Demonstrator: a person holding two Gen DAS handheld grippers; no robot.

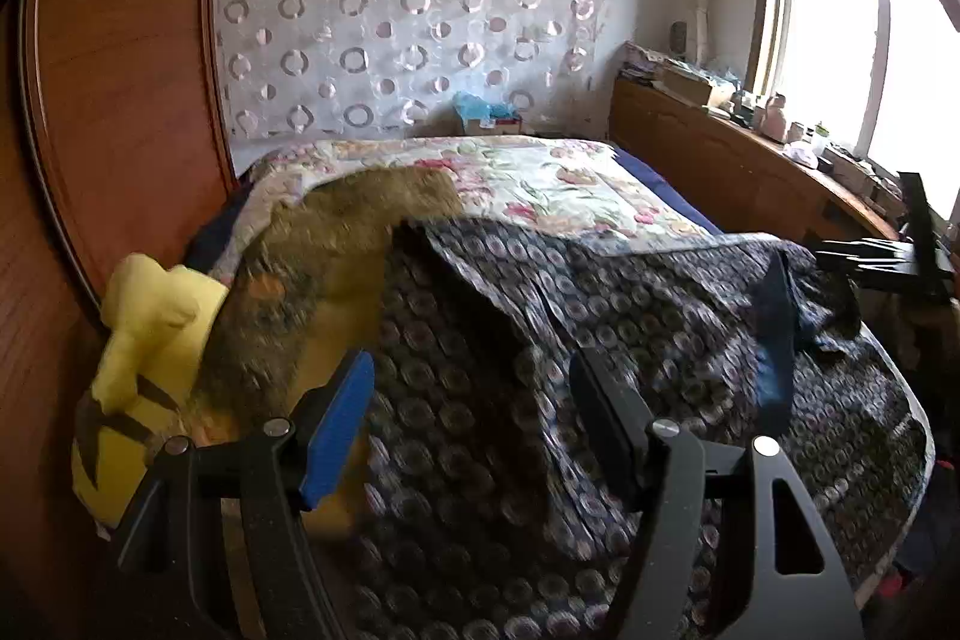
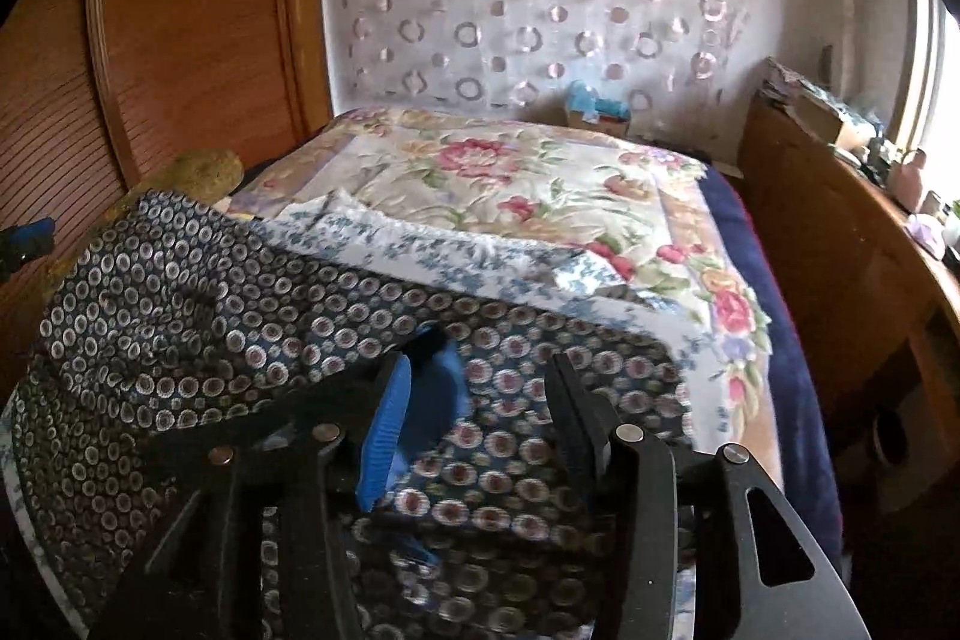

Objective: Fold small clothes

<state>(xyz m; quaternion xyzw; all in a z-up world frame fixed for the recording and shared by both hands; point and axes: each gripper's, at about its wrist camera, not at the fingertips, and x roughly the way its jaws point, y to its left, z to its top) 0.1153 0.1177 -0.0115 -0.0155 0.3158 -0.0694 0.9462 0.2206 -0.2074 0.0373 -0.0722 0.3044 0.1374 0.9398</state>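
Progress: early, by my reading. The dark circle-print garment (image 1: 540,340) lies spread and rumpled across the near end of the bed (image 2: 540,172), over the floral quilt. No clean fold line or squared edge shows in either view, so you have little or nothing folded yet. A blue inner band or lining (image 1: 774,340) shows along one turned-back edge on the right side.

Left gripper (image 1: 474,418): jaws spread wide, nothing between the pads, hovering above the garment's left part. Motion blur in this view; contact with the cloth cannot be confirmed.

Right gripper (image 2: 480,418): jaws likewise spread, hanging over the blue-lined edge (image 2: 444,370) of the garment. The blue cloth sits beside the left pad, not pinched, as far as the view shows.

Other items: a yellow plush toy (image 1: 150,340) and a brown plush (image 1: 372,208) sit against the wooden wardrobe (image 1: 120,100), touching the garment's left margin. A white blue-flowered cloth (image 2: 450,244) lies just beyond the garment.

Left to do: grasp edges, flatten, make every fold.
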